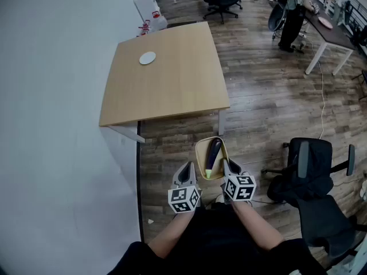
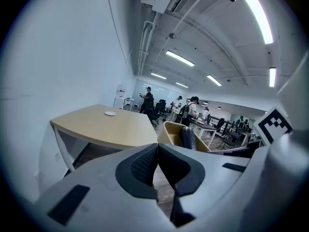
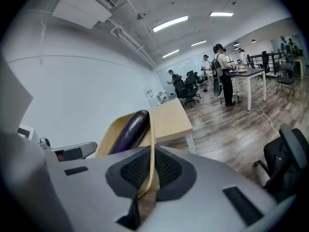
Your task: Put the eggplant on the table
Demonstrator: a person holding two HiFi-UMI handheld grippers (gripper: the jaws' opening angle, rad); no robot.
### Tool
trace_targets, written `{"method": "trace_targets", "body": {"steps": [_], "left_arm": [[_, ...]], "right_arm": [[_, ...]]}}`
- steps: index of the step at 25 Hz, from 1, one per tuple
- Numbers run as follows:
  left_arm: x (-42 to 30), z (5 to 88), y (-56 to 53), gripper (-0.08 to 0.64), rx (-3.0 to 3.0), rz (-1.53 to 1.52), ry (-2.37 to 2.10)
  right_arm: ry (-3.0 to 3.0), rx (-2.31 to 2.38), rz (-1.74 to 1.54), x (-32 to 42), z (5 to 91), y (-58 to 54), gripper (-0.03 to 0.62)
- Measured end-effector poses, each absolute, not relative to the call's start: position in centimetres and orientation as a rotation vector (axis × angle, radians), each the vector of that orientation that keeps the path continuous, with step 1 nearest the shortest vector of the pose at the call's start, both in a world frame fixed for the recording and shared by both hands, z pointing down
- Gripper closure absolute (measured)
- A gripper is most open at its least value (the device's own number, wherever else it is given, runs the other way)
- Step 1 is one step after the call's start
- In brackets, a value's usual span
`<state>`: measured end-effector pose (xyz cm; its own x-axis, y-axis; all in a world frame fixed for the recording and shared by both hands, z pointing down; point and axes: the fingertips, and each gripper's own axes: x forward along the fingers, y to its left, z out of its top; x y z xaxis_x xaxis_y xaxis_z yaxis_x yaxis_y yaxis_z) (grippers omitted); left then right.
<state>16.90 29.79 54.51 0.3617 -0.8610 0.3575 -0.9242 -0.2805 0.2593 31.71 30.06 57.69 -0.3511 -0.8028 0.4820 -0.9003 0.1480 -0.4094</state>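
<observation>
A dark purple eggplant [image 1: 213,152] lies in a tan bowl [image 1: 200,156] held in the air above the wood floor, short of the table's near edge. My right gripper [image 1: 227,166] is shut on the bowl's right rim; in the right gripper view the thin rim [image 3: 152,144] runs between the pads of that gripper [image 3: 151,172], with the eggplant [image 3: 129,131] leaning in the bowl behind. My left gripper [image 1: 185,174] hangs just left of the bowl, shut and empty, apart from it. The left gripper view shows its jaws [image 2: 158,159] closed together, bowl [image 2: 170,132] and eggplant [image 2: 188,137] beyond.
The light wood table [image 1: 166,85] stands ahead against the white wall, bare but for a small white disc [image 1: 147,58]. A black office chair [image 1: 312,182] stands to my right. Further desks, chairs and people fill the far room [image 3: 222,71].
</observation>
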Motion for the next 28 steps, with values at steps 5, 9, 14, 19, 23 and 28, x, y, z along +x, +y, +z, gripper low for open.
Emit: {"method": "trace_targets", "body": {"steps": [5,9,14,19,23,28], "left_arm": [[17.1,54.9,31.0,0.545,2.198,0.205,-1.515],[15.8,55.3,31.5,0.545,2.178,0.221,-1.54],[13.8,55.6,31.1,0.545,2.146,0.203,-1.575],[11.2,56.4,28.8,0.545,2.13,0.199,-1.585],[9.4,57.0,25.0,0.545,2.125,0.185,-1.578],[5.5,57.8,19.8,0.545,2.111,0.205,-1.567]], "right_arm": [[-2.274,1.665,0.983,31.5,58.2,30.7,0.52],[-2.276,1.652,1.003,30.4,58.8,31.1,0.52],[-2.251,1.649,1.045,29.5,60.0,30.4,0.518],[-2.248,1.611,1.022,27.1,60.4,27.9,0.518],[-2.231,1.601,1.0,25.3,60.7,23.9,0.518],[-2.239,1.588,1.003,21.1,60.2,17.9,0.518]]}}
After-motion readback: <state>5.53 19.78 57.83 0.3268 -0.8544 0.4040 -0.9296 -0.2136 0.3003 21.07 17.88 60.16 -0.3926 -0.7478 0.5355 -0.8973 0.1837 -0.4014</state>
